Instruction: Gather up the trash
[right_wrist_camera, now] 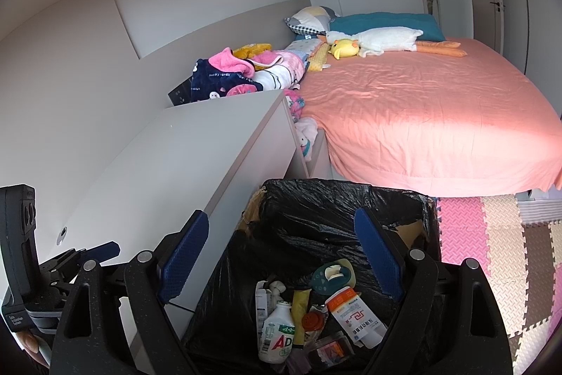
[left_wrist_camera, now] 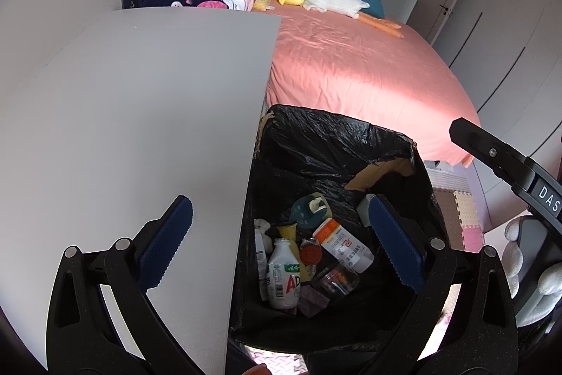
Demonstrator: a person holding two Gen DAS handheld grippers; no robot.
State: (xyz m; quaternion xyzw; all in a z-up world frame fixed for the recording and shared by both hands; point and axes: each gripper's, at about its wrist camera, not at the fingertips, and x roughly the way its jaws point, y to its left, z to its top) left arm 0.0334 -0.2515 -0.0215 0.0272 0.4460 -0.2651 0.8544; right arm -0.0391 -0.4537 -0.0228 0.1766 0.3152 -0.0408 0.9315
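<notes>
**A:** Where has the rubbish ended up? I see nothing on the pale grey surface (left_wrist_camera: 140, 115).

**B:** All of it sits at the bottom of the cardboard box lined with a black plastic bag (right_wrist_camera: 326, 220), low in the middle of both views: a white plastic bottle with a green label (right_wrist_camera: 275, 336), a white bottle with an orange-and-white label (right_wrist_camera: 354, 315), an orange round cap (right_wrist_camera: 312, 322), a clear jar (right_wrist_camera: 328, 352) and a teal plastic piece (right_wrist_camera: 333, 273).

**A:** And the grippers?

**B:** Both spread wide, holding nothing. The left gripper (left_wrist_camera: 281, 245) straddles the surface's edge and the bag's mouth; the right gripper (right_wrist_camera: 281, 259) hangs over the bag.

**A:** So which step is this?

**B:** Between drops, I'd judge, or near the end. No loose trash shows on the surface or the pink bed (right_wrist_camera: 421, 115). Next calls for looking around for another piece, otherwise gathering the bag's rim.

**A:** Any writing?

**B:** Red letters "AD" on the green-labelled bottle. The orange-labelled one carries Chinese characters too small for me. At the right edge of the left view, the other tool's label reads "DAS". The navy blanket (right_wrist_camera: 217, 76) has pale lettering I can't make out.
</notes>
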